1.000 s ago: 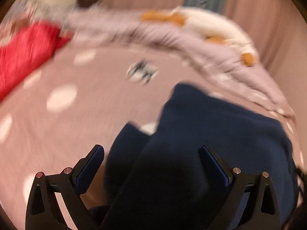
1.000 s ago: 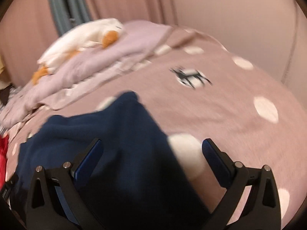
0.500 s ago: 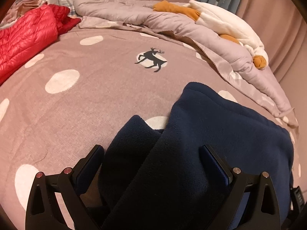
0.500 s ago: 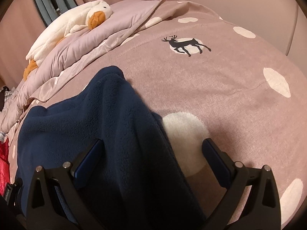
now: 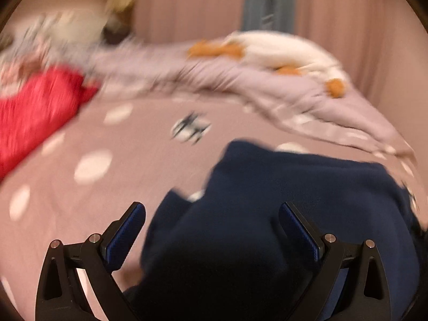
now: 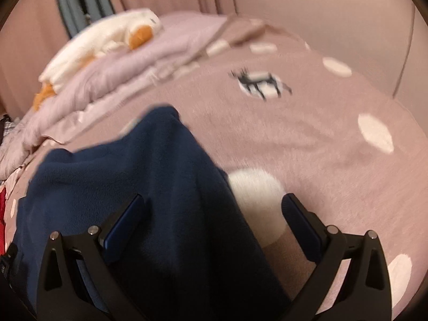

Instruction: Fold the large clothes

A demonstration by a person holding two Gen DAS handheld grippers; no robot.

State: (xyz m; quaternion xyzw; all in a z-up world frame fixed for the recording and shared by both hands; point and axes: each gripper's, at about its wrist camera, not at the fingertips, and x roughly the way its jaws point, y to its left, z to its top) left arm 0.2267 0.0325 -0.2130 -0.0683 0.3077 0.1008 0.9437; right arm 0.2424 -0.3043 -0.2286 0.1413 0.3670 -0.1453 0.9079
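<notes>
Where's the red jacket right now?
In the left wrist view, the red jacket lies at the far left of the bed, beside the lilac duvet, apart from the navy fleece.

- The fleece garment (image 5: 281,214) is a plain dark navy blue, with no print visible.
- The bedspread (image 6: 321,139) is dusty mauve-pink, scattered with white ovals; one white oval carries a dark deer silhouette (image 6: 256,81).
- The duvet (image 5: 240,80) heaped at the far edge is pale lilac.
- The plush toy (image 6: 107,40) on the duvet is cream-white with orange patches.
- The jacket (image 5: 34,107) at the left is bright red.
- The curtains (image 5: 187,5) are pink, and the strip (image 5: 267,0) between them is grey-blue.
- The left gripper (image 5: 212,214) and the right gripper (image 6: 212,208) are black, with blue pads (image 5: 125,236) inside the fingers.
</notes>
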